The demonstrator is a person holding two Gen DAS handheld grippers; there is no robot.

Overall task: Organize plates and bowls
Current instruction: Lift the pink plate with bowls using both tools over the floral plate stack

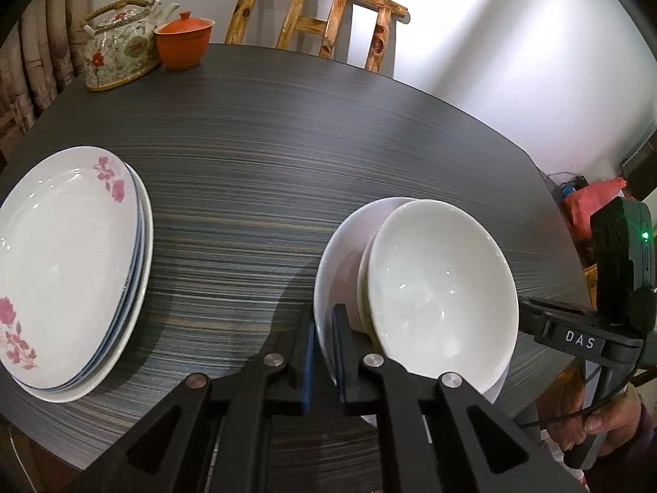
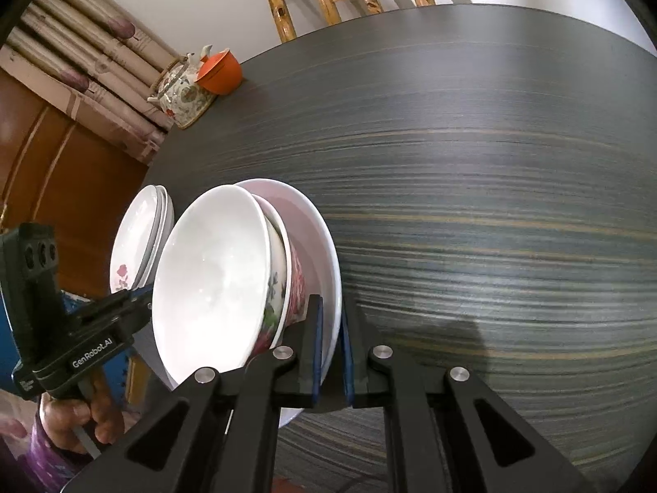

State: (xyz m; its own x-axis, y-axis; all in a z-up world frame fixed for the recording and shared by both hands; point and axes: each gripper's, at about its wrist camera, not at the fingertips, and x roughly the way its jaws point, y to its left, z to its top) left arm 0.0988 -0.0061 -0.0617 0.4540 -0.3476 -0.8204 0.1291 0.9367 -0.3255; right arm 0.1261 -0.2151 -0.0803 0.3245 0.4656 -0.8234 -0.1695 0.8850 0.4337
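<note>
A wide white dish (image 1: 338, 246) near the table's front edge holds a flowered bowl (image 2: 289, 287), with a plain white bowl (image 1: 439, 287) nested on top. My left gripper (image 1: 323, 322) is shut on the dish's left rim, blue pads on either side of it. My right gripper (image 2: 330, 316) is shut on the opposite rim of the same dish (image 2: 318, 238). Each gripper's body also shows at the edge of the other's view. A stack of white plates (image 1: 65, 263) with pink flowers lies to the left. Whether the dish is off the table I cannot tell.
The dark striped round table (image 1: 287, 143) stretches bare beyond the dishes. At its far left stand a flowered teapot (image 1: 119, 49) and an orange lidded cup (image 1: 182, 41). A wooden chair (image 1: 320, 20) stands behind. A hand (image 1: 603, 419) holds the right gripper's handle.
</note>
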